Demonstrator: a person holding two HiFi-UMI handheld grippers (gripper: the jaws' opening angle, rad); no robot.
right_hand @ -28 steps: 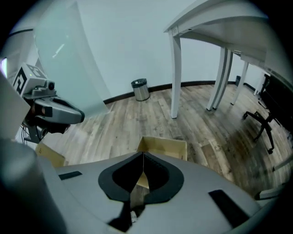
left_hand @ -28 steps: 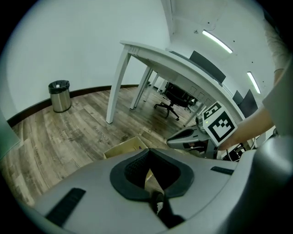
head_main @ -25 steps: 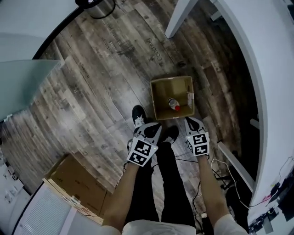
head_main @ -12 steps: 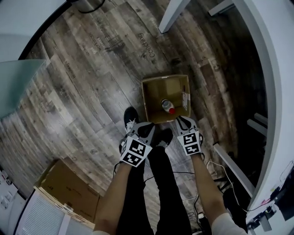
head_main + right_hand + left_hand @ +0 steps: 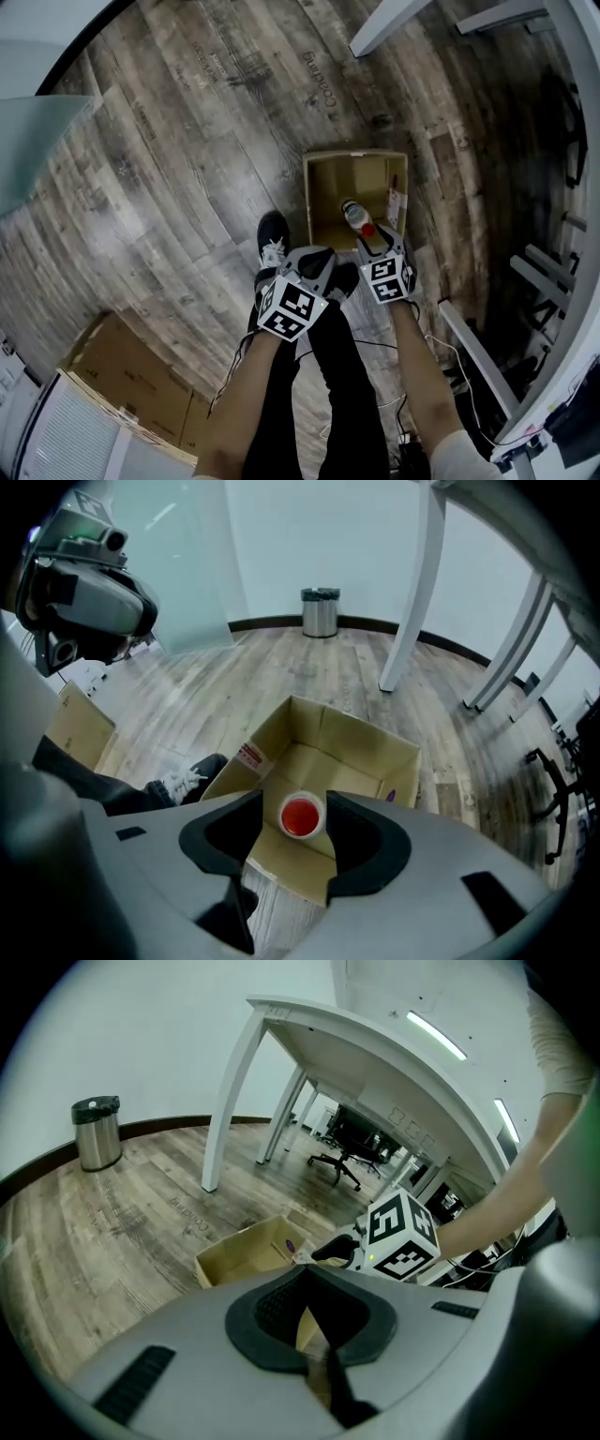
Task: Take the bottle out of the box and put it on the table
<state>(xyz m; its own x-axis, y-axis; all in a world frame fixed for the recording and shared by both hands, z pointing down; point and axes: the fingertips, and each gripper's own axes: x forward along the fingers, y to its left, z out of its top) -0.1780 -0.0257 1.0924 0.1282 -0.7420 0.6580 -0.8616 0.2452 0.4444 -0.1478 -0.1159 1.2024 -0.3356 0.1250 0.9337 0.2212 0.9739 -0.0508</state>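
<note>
An open cardboard box stands on the wooden floor in front of the person's feet. A clear bottle with a red cap stands upright inside it, near the front wall. My right gripper hangs over that front wall, pointing steeply down. Its jaws are opening, and in the right gripper view the cap shows between them, untouched. My left gripper is left of it, over the person's shoe, short of the box. In its own view the tips meet with nothing between them.
A white table leg stands on the floor beyond the box; the table's frame runs down the right side. A second cardboard box lies at lower left. Cables trail by the feet. A steel bin stands by the far wall.
Both grippers have sunk toward the box. The right one has moved from short of the box to over its front wall, beside the bottle.
</note>
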